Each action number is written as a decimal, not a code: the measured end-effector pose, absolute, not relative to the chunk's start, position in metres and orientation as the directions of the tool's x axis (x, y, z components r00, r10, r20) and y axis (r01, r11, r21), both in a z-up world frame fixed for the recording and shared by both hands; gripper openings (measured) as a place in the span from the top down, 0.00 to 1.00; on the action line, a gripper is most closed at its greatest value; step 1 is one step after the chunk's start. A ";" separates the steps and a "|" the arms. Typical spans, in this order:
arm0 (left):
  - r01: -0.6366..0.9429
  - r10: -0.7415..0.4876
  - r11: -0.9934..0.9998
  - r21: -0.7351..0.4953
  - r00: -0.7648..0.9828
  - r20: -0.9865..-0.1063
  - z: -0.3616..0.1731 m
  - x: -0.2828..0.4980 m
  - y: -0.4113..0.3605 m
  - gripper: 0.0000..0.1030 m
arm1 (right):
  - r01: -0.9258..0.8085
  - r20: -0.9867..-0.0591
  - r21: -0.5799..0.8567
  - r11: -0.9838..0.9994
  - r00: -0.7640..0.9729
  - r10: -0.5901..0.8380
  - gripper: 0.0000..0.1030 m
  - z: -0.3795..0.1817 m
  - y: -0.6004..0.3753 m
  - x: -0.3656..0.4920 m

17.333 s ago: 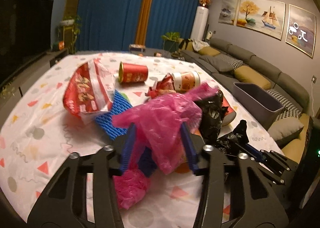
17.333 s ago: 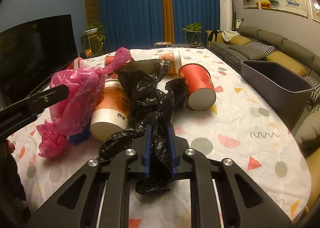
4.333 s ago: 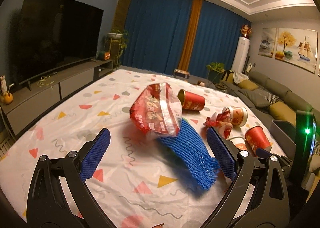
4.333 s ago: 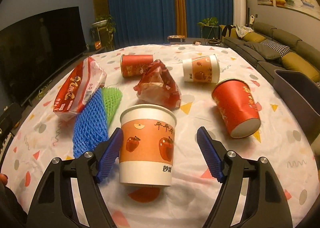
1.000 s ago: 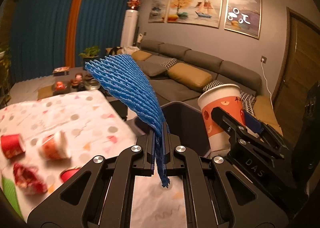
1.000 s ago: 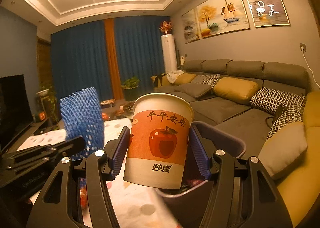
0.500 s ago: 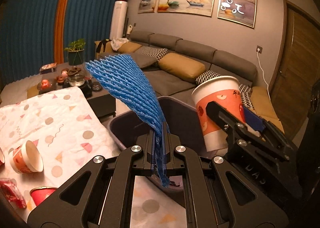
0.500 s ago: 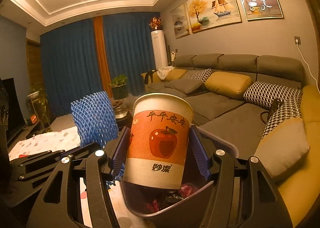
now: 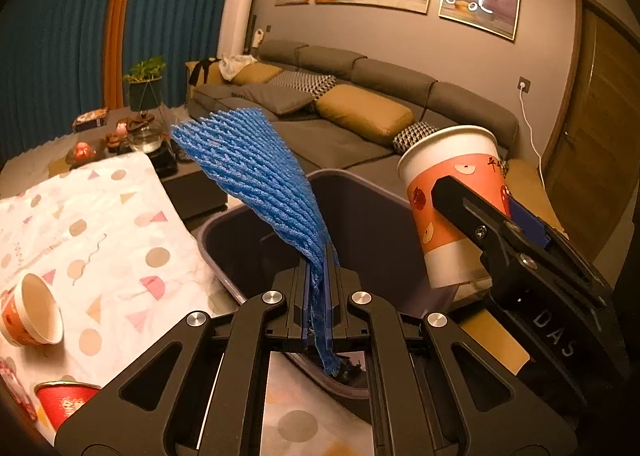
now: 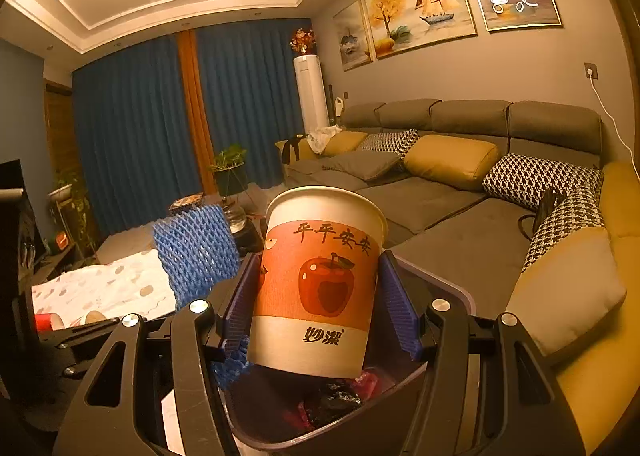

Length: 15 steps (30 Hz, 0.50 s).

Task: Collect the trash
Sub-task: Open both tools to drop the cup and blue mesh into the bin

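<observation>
My left gripper [image 9: 318, 296] is shut on a blue foam net sleeve [image 9: 260, 176] and holds it upright over the near rim of the grey bin [image 9: 360, 208]. My right gripper [image 10: 320, 308] is shut on an orange and white paper cup with an apple print [image 10: 320, 280], held above the bin [image 10: 452, 292]. The cup [image 9: 452, 192] also shows at the right in the left wrist view, and the net [image 10: 196, 252] at the left in the right wrist view. Black and pink bags [image 10: 332, 400] lie in the bin.
The table with the patterned cloth [image 9: 100, 232] lies to the left, with an orange cup on its side [image 9: 28, 316] and a red cup [image 9: 64, 400]. A grey sofa with yellow cushions [image 10: 460, 164] stands behind the bin. A low side table [image 9: 120, 132] stands farther back.
Both grippers have moved closer over the bin with their loads still held. The bin now fills more of both views and its contents show below the cup.
</observation>
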<state>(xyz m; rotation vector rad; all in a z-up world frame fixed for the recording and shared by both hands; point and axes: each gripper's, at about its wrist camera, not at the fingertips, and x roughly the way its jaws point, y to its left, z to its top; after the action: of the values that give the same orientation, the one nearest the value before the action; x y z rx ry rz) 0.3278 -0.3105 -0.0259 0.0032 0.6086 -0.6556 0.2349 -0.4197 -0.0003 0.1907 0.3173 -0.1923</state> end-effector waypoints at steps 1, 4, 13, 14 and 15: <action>0.573 -0.570 0.799 -0.182 0.624 -0.535 -0.027 0.328 -0.312 0.96 | 0.216 -0.328 0.156 0.964 0.932 -0.156 0.42 0.000 -0.418 0.235; 0.573 -0.568 0.798 -0.186 0.615 -0.547 -0.031 0.334 -0.316 0.96 | 0.218 -0.332 0.160 0.963 0.930 -0.155 0.42 0.000 -0.421 0.238; 0.558 -0.529 0.817 -0.146 0.626 -0.573 -0.042 0.337 -0.324 0.79 | 0.225 -0.348 0.182 0.957 0.925 -0.151 0.40 -0.004 -0.426 0.243; 0.547 -0.515 0.826 -0.136 0.636 -0.575 -0.044 0.336 -0.322 0.66 | 0.226 -0.352 0.187 0.956 0.924 -0.150 0.40 -0.005 -0.427 0.244; 0.518 -0.489 0.846 -0.130 0.652 -0.579 -0.045 0.337 -0.317 0.49 | 0.227 -0.355 0.190 0.955 0.923 -0.149 0.40 -0.005 -0.427 0.246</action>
<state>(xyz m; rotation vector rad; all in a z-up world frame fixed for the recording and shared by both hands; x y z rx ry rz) 0.3374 -0.3169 -0.0447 0.0479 0.6430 -0.5713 0.2455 -0.4271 -0.0052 0.2307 0.3448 -0.1948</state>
